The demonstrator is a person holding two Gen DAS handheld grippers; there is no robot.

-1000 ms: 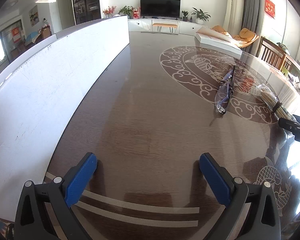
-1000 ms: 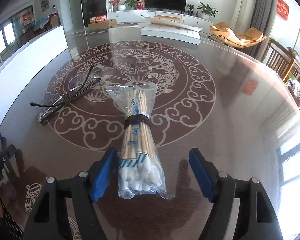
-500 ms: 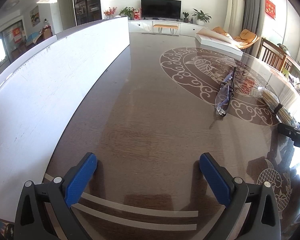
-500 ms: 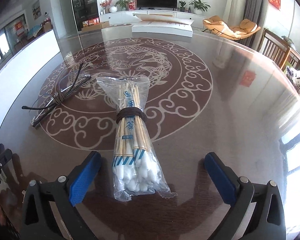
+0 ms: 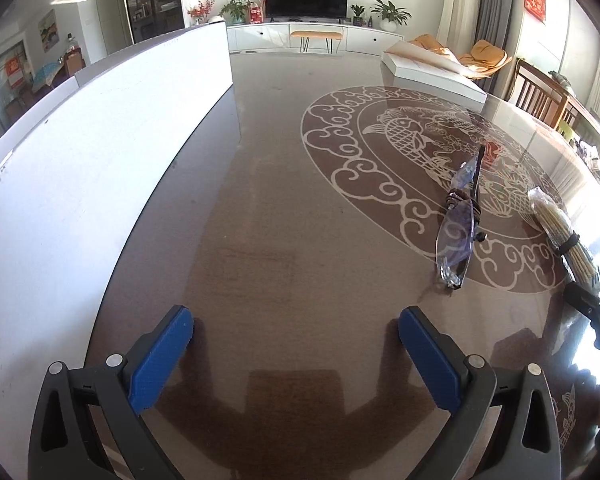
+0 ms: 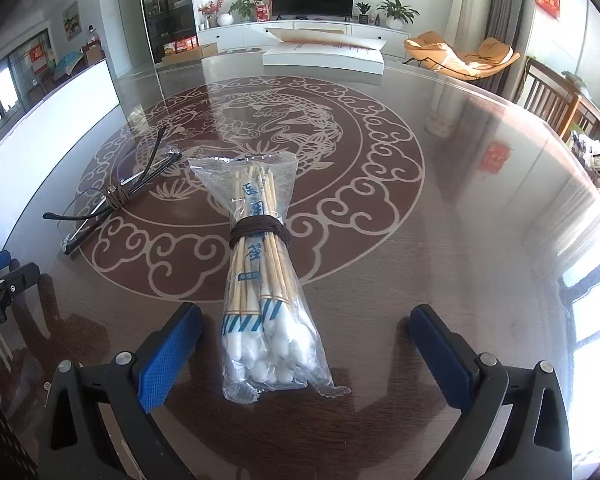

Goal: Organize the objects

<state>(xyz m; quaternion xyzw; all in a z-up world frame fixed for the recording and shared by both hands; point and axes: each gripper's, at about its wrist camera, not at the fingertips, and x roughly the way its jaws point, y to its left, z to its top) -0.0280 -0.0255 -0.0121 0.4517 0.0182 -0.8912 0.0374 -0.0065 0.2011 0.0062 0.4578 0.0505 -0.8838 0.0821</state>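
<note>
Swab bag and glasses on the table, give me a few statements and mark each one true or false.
1. The swab bag lies between the right gripper's open fingers, untouched. True.
2. A dark cord is wound around the swab bag. True.
3. The glasses lie to the right of the swab bag in the right wrist view. False: they lie to its left.
4. The left gripper is shut on the glasses. False: it is open with only bare table between its fingers.
5. The glasses are unfolded and free of any tie. False: they are folded, with a cord wrapped around them.
</note>
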